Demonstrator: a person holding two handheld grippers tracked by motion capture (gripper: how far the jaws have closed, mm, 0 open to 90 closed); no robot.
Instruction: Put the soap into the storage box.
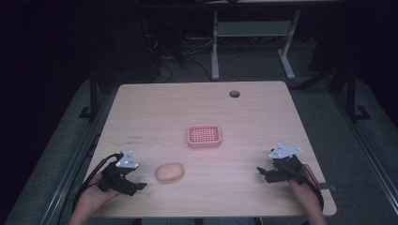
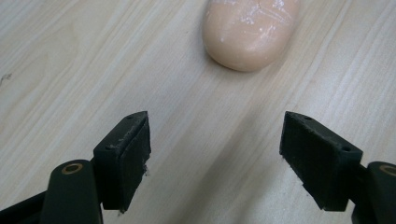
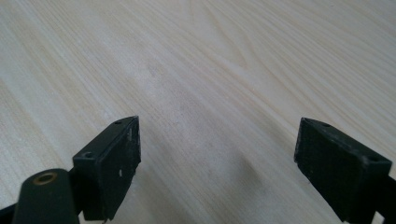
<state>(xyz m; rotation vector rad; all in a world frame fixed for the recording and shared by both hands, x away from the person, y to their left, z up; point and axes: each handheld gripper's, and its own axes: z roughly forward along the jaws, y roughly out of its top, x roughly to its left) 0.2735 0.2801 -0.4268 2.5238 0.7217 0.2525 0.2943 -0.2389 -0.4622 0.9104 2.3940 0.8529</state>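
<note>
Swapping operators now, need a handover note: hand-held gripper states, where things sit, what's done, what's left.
Left hand-held gripper: open, empty, low over the table, aimed at the soap bar just ahead; not touching it.
Right hand-held gripper: open, empty, over bare wood at the right edge.
Pink soap dish: mid-table, empty.
Done: nothing moved yet.
Left: probably grasp the soap and set it in the dish.

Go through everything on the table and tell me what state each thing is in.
Soap: lying on the table, untouched, ahead of the left gripper.
Tray: pink, empty, mid-table.
Left gripper: open, holding nothing.
Right gripper: open, holding nothing.
</note>
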